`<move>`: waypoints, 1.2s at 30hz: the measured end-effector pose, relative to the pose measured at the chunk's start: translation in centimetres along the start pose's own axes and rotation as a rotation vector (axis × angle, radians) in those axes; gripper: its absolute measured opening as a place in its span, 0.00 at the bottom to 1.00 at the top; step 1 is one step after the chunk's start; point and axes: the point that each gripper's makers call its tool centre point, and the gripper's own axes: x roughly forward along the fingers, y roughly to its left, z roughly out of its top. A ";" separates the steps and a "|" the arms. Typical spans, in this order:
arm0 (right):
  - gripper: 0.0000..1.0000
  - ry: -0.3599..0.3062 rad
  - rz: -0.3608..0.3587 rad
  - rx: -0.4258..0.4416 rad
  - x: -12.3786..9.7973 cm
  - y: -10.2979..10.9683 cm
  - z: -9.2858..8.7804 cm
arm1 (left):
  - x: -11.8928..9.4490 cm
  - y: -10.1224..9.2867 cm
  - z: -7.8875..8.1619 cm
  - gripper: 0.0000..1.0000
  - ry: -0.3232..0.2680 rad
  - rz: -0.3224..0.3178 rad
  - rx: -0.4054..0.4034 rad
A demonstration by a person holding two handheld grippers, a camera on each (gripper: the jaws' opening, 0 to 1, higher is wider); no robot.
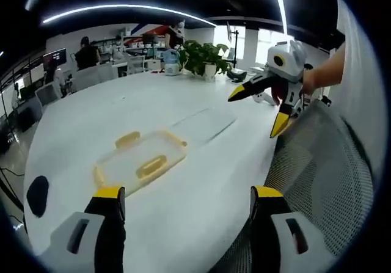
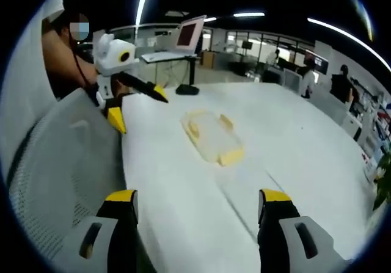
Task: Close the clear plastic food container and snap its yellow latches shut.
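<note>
Holding both grippers (image 1: pixel 186 201) (image 2: pixel 198 203) spread wide and empty above the white table (image 1: pixel 201 187), I judged squaring up over the container (image 1: pixel 142 161), lying near the middle, mattered before pressing its yellow latches (image 1: pixel 151 165).

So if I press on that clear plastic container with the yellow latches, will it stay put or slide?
The clear plastic food container with yellow latches looks empty and thin-walled, so probably light. It sits on a smooth white table, so a sideways push would likely make it slide. Low and flat, it seems unlikely to tip. Both grippers, left and right, are open and clear of it.
</note>
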 end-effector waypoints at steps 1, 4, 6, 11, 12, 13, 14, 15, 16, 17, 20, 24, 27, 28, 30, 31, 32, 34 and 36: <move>0.81 0.003 0.003 -0.004 0.1 0.0 0.0 | 0.0 0.2 -0.1 0.84 0.002 0.000 0.001; 0.80 0.008 0.008 -0.012 0.3 -0.1 0.0 | 0.0 0.6 -0.3 0.84 0.013 0.001 0.008; 0.79 0.010 0.010 -0.015 0.4 -0.1 0.2 | 0.0 0.8 -0.3 0.84 0.016 0.002 0.011; 0.79 0.018 0.017 -0.038 0.8 -0.3 0.5 | 0.1 1.2 -0.6 0.84 0.035 -0.003 0.028; 0.79 0.017 0.015 -0.047 0.9 -0.5 0.6 | 0.1 1.3 -0.7 0.84 0.040 -0.004 0.033; 0.78 0.018 0.015 -0.049 0.9 -0.5 0.7 | 0.2 1.4 -0.7 0.84 0.042 -0.005 0.035; 0.78 0.019 0.017 -0.048 1.0 -0.6 0.8 | 0.2 1.4 -0.6 0.83 0.046 -0.007 0.038; 0.78 0.019 0.018 -0.049 1.1 -0.6 0.8 | 0.3 1.5 -0.6 0.83 0.048 -0.009 0.040; 0.77 0.024 0.022 -0.053 1.2 -0.6 0.8 | 0.4 1.7 -0.7 0.83 0.051 -0.011 0.043; 0.77 0.029 0.026 -0.055 1.2 -0.6 0.7 | 0.5 1.8 -0.7 0.83 0.052 -0.012 0.047; 0.76 0.042 0.034 -0.070 1.5 -0.6 0.6 | 0.5 2.0 -0.7 0.83 0.056 -0.014 0.055; 0.75 0.045 0.038 -0.071 1.9 -1.0 0.8 | 0.5 2.5 -0.8 0.83 0.066 -0.019 0.064; 0.75 0.059 0.042 -0.083 2.1 -1.3 0.7 | 0.4 3.1 -1.0 0.83 0.080 -0.020 0.073; 0.75 0.064 0.042 -0.089 2.2 -1.4 0.8 | 0.4 3.2 -1.0 0.83 0.083 -0.021 0.076; 0.75 0.061 0.042 -0.094 2.2 -1.6 1.0 | 0.3 3.6 -1.0 0.83 0.087 -0.020 0.081; 0.74 0.062 0.043 -0.095 2.3 -1.7 1.0 | 0.3 3.8 -1.1 0.83 0.088 -0.019 0.082; 0.74 0.067 0.043 -0.100 2.4 -1.9 1.0 | 0.4 4.0 -1.1 0.83 0.092 -0.019 0.080; 0.73 0.069 0.047 -0.098 2.6 -2.2 1.0 | 0.4 4.3 -1.3 0.83 0.105 -0.022 0.086; 0.73 0.065 0.050 -0.084 2.7 -2.4 1.2 | 0.5 4.5 -1.4 0.83 0.110 -0.026 0.089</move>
